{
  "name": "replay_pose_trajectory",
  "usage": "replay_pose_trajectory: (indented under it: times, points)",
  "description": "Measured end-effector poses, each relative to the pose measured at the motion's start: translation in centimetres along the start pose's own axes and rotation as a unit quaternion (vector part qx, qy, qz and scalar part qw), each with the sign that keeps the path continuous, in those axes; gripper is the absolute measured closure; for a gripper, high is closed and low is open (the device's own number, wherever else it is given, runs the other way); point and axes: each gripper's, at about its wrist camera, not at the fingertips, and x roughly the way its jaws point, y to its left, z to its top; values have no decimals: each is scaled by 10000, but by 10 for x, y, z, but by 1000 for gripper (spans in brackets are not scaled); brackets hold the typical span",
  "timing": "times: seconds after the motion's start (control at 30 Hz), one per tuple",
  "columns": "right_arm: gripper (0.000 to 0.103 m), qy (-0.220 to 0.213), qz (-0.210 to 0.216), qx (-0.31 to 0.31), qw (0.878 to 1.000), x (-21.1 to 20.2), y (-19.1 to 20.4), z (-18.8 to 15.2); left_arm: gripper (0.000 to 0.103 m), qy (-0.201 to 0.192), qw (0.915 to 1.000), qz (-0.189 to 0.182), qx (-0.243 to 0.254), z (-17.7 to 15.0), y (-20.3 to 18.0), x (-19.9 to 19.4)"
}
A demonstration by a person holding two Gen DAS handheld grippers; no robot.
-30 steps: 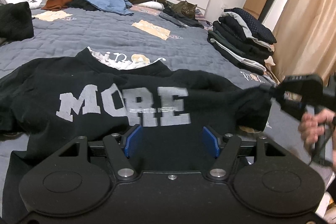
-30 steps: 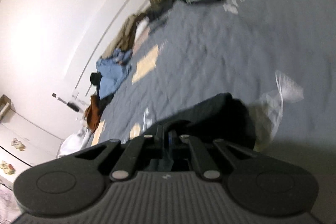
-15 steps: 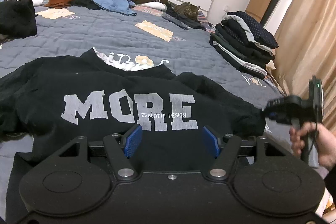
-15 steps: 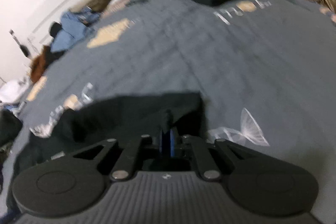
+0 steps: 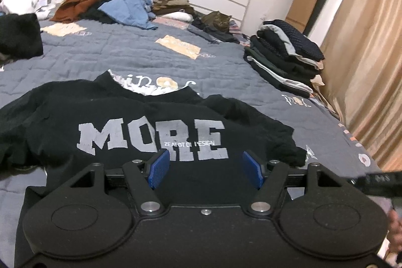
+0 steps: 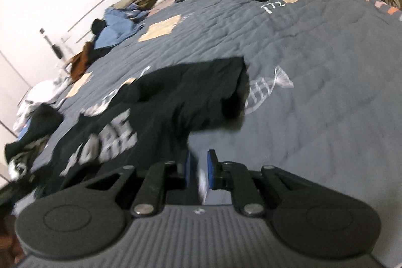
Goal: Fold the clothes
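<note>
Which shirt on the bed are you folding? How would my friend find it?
Look at the big grey quilt covering the bed. The black T-shirt lies spread flat at its near end, just ahead of the left gripper. Unlike the other dark clothes, it says MORE in big grey letters.

one black t-shirt (image 5: 140, 122), one cat (image 5: 218, 19)
</note>
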Motion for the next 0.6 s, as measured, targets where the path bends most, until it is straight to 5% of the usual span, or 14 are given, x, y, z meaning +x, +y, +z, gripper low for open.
replay_pose_trajectory:
  times: [0.23,0.6]
  points:
    - [71,147,129,-304,9993,-57,14,-56,39,-54,9996,-126,246,-15,-11,-26]
    - [66,1284,86,-1120,9853,-104,23,-130,38,-133,9987,-131,481,-43,-10,-75]
